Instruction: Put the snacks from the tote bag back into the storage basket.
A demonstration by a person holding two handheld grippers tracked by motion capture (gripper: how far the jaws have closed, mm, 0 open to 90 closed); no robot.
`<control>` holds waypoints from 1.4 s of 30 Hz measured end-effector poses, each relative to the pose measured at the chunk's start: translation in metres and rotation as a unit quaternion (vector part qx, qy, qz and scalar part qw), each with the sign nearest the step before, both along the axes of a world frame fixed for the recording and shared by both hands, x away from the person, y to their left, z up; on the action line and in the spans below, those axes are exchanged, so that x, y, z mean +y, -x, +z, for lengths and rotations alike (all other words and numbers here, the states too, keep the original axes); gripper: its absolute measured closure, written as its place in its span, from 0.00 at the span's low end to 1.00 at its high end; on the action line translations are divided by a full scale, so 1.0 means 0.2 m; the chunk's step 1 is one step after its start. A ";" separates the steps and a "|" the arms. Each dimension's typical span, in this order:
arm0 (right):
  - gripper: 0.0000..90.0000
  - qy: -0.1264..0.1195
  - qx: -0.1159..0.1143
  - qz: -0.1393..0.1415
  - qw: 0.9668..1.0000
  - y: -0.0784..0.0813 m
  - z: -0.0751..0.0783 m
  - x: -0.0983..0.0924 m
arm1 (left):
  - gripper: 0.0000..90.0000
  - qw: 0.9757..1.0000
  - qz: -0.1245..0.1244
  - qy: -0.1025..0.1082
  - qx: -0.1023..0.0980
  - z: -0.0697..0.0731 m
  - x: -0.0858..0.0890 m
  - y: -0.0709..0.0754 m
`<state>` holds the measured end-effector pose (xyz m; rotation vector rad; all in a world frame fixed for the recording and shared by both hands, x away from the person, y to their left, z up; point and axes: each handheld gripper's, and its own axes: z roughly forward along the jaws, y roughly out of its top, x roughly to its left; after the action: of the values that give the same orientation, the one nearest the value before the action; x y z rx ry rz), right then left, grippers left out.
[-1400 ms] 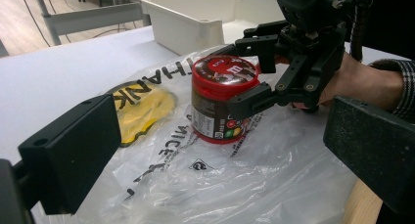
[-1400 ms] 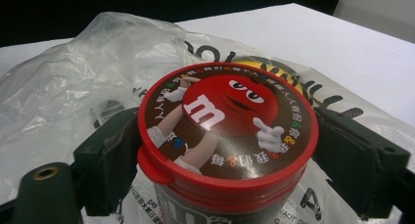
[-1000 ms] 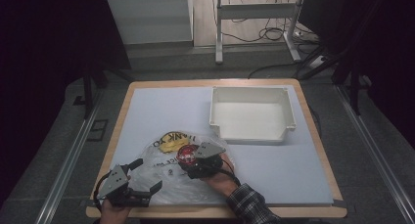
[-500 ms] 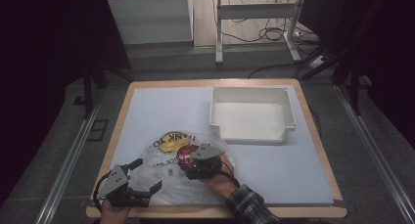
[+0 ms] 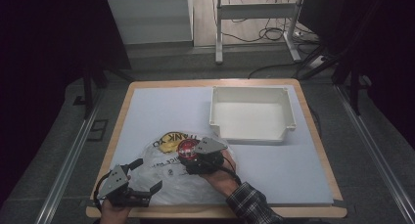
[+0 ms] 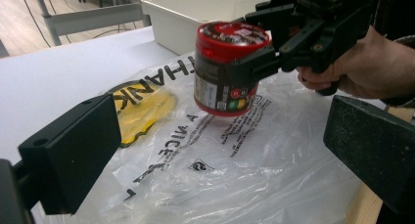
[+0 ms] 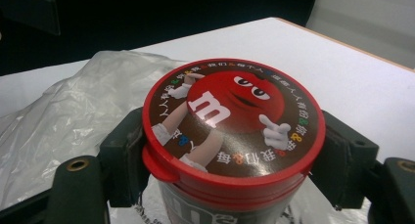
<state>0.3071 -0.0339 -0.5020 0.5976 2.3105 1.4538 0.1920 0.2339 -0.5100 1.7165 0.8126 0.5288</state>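
Observation:
A candy tub (image 5: 187,147) with a red lid and a cartoon print (image 7: 232,119) is held by its sides in my right gripper (image 5: 190,155), which is shut on it. In the left gripper view the tub (image 6: 222,72) hangs slightly tilted, low over a crumpled clear plastic bag (image 6: 235,175) with black lettering and a yellow patch. The bag (image 5: 166,182) lies flat on the table's front left. My left gripper (image 5: 147,174) stands open at the bag's near-left corner, its jaws (image 6: 220,150) wide apart with nothing between them.
A white rectangular tray (image 5: 249,89) with nothing in it stands on the white table top (image 5: 156,111) at the back right, just beyond the tub. The wooden table edge (image 5: 215,212) runs close in front of both hands. The floor around is dark.

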 end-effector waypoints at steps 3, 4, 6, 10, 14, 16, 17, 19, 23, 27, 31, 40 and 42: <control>0.29 -0.002 0.002 -0.008 1.000 -0.01 0.03 -0.02 | 0.01 1.000 -0.001 -0.001 0.000 0.00 0.00 0.00; 0.29 -0.002 0.002 -0.008 1.000 -0.01 0.03 -0.02 | 0.01 1.000 -0.001 -0.001 0.000 0.00 0.00 0.00; 0.29 -0.001 0.004 -0.013 1.000 -0.02 0.04 -0.03 | 0.01 1.000 -0.001 -0.001 0.000 0.00 0.00 0.00; 0.29 -0.001 0.002 -0.018 1.000 -0.02 0.07 -0.05 | 0.01 1.000 0.000 -0.001 0.000 0.00 0.00 0.00; 0.29 0.005 0.001 -0.022 1.000 -0.02 0.11 -0.07 | 0.01 1.000 -0.001 -0.001 0.000 0.00 0.00 0.00; 0.29 0.005 0.000 -0.024 1.000 -0.02 0.11 -0.07 | 0.01 1.000 -0.001 -0.002 0.000 0.00 0.00 0.00; 0.29 0.007 0.002 -0.025 1.000 -0.02 0.12 -0.08 | 0.01 1.000 -0.001 -0.002 0.000 0.00 0.00 0.00; 0.29 0.008 0.001 -0.027 1.000 -0.03 0.13 -0.09 | 0.01 1.000 -0.001 -0.002 0.000 0.00 0.00 0.00; 0.29 0.011 -0.001 -0.037 0.999 -0.03 0.16 -0.13 | 0.01 1.000 -0.002 -0.002 0.000 0.00 0.00 0.00; 0.29 0.008 -0.001 -0.045 0.999 -0.03 0.18 -0.16 | 0.01 1.000 -0.002 -0.002 0.000 0.00 -0.01 0.00; 0.29 0.009 0.002 -0.051 0.999 -0.03 0.19 -0.19 | 0.01 1.000 -0.002 -0.003 0.001 0.00 -0.01 0.00; 0.29 0.006 0.004 -0.070 0.998 -0.03 0.22 -0.29 | 0.01 1.000 -0.003 -0.004 0.001 0.00 -0.01 0.00; 0.29 0.008 0.003 -0.075 0.997 -0.03 0.23 -0.32 | 0.01 1.000 -0.003 -0.004 0.001 0.00 -0.01 0.00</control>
<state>0.3136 -0.0980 -0.4568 0.7536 2.2275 1.3644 0.1925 0.2320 -0.5106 1.7259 0.8079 0.5267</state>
